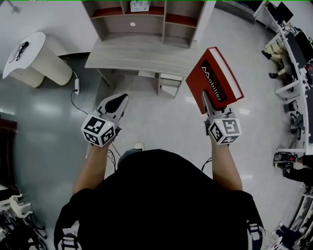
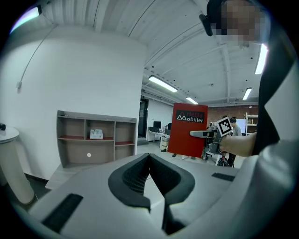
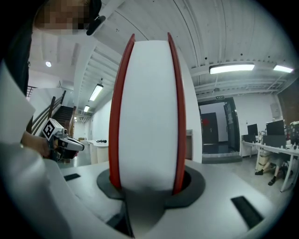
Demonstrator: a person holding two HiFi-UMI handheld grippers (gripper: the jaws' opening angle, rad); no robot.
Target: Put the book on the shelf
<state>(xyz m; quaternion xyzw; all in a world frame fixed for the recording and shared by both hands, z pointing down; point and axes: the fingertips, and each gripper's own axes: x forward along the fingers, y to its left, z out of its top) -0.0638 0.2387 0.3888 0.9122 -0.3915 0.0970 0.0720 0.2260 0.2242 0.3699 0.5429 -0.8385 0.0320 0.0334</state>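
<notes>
My right gripper point(image 1: 209, 104) is shut on a thick red hardback book point(image 1: 213, 80) and holds it up in the air at the lower edge, cover to the left and white page block up. In the right gripper view the book point(image 3: 148, 112) stands upright between the jaws of the right gripper point(image 3: 147, 186), page edges facing the camera. My left gripper point(image 1: 121, 99) is shut and holds nothing; the left gripper view shows its pads point(image 2: 135, 175) meeting at the tip. A grey shelf unit point(image 1: 146, 19) with red-lined compartments stands ahead on a pale wooden desk point(image 1: 142, 56).
A white round table point(image 1: 29, 53) stands at the far left, with a power strip and cable point(image 1: 77, 88) on the grey floor beside it. Office desks and chairs point(image 1: 293, 58) line the right side. A small box point(image 1: 139, 6) sits on an upper shelf.
</notes>
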